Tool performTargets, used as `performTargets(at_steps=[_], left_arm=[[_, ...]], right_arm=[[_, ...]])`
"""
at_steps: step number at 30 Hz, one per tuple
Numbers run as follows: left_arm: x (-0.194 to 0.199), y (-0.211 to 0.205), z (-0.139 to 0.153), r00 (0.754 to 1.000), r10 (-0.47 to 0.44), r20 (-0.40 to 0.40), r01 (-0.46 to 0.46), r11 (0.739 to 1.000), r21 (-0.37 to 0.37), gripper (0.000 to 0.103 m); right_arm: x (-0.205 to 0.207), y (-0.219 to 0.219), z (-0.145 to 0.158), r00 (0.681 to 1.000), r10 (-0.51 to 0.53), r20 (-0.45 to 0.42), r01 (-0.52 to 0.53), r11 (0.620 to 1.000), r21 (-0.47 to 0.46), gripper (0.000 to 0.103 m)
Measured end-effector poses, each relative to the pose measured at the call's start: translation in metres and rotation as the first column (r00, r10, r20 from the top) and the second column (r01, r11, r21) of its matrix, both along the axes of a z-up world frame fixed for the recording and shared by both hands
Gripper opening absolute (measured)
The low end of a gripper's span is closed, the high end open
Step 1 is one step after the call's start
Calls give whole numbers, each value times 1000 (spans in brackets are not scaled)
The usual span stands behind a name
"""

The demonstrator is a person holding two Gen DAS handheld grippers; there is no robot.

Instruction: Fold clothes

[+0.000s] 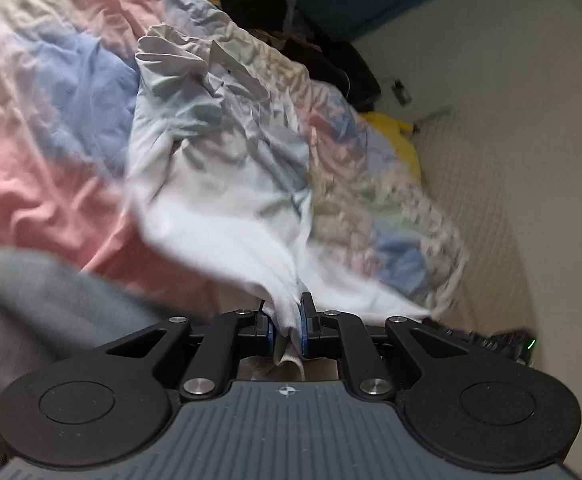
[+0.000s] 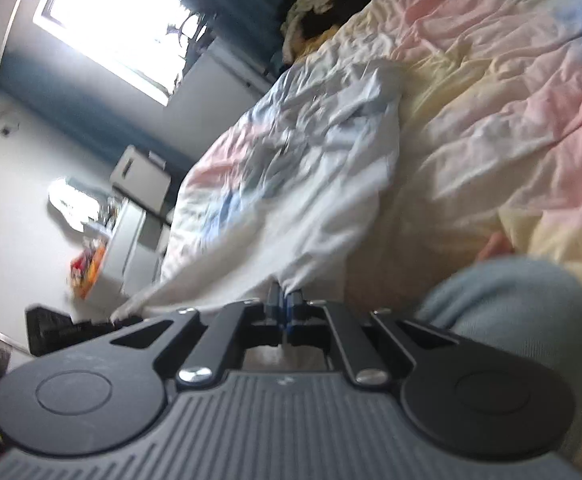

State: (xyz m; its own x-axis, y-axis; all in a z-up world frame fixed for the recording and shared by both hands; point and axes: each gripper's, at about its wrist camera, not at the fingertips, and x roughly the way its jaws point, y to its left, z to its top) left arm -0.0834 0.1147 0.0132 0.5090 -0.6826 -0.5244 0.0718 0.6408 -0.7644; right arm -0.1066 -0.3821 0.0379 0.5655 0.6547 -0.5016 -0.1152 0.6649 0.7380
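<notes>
Now white garment [image 1: 219, 184] edge between left gripper [image 1: 287, 324] pads.

A home bedroom: a crumpled pink, blue and cream quilt [image 1: 51, 120] fills the frame's left, a bright window [image 2: 119, 20] sits upper left, with white drawers [image 2: 131, 236] at left.

A bed [image 1: 31, 168] in pastel-patched bedding — on it a white garment [image 1: 211, 184], dark clothes [image 1: 291, 12].
</notes>
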Motion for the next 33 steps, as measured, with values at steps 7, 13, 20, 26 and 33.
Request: performTargets(at_steps=[7,13,20,26,33], left_arm=[[131,21,-19,988,145,-55,-149,985,-88,13],[225,36,-63,960,244,-141,-260,960,-109,13],[287,43,-114,946,263,-191,-281,956,-77,13],[305,35,-127,957,232,-172,-238,971,-9,14],[298,27,-110,976,196,-93,-190,979,69,29]], right_arm=[[117,-4,-19,990,-138,29,135,987,87,2],[221,-2,-70,970,-237,-57,243,961,131,3],[297,-9,-138,945,-284,-162,302,948,97,3],[318,-6,-165,954,-252,-161,266,961,74,3],[314,-8,-156,971,-210,-111,218,974,62,9]])
